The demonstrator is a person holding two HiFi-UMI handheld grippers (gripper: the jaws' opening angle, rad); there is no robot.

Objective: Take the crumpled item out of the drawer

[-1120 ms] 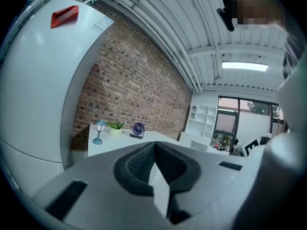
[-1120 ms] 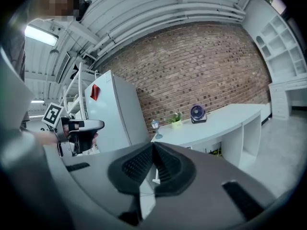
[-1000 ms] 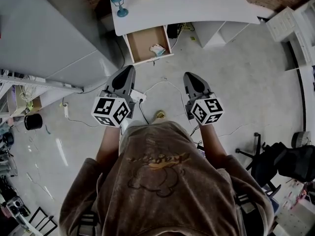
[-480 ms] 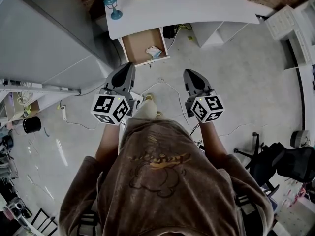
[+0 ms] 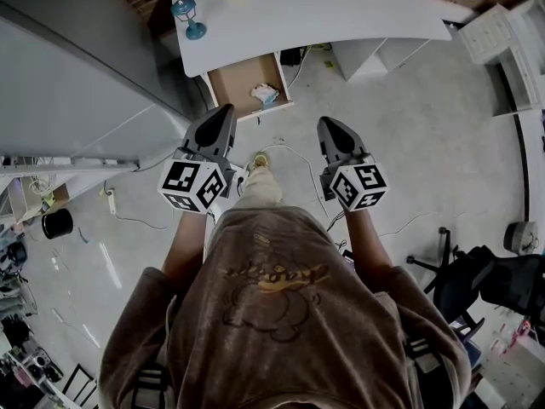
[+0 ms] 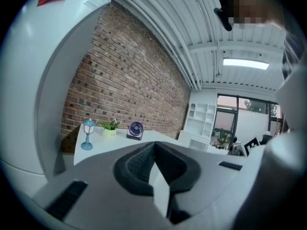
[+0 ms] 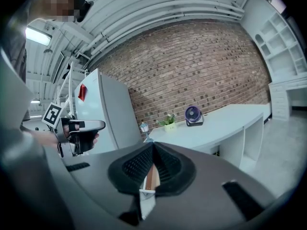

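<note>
Your leg (image 5: 260, 181) has swung forward between the grippers since a second ago, and the white counter (image 5: 341, 15) has slid toward the head view's upper left. You hold the left gripper (image 5: 225, 109) pressed together and empty; the right gripper (image 5: 327, 124) is likewise closed on nothing. Both hang over the floor (image 5: 409, 126), apart from the open drawer (image 5: 234, 79) under the counter. The crumpled item (image 5: 266, 94) lies at the drawer's right side, near its front. A blue lamp (image 5: 186, 17) stands on the counter.
</note>
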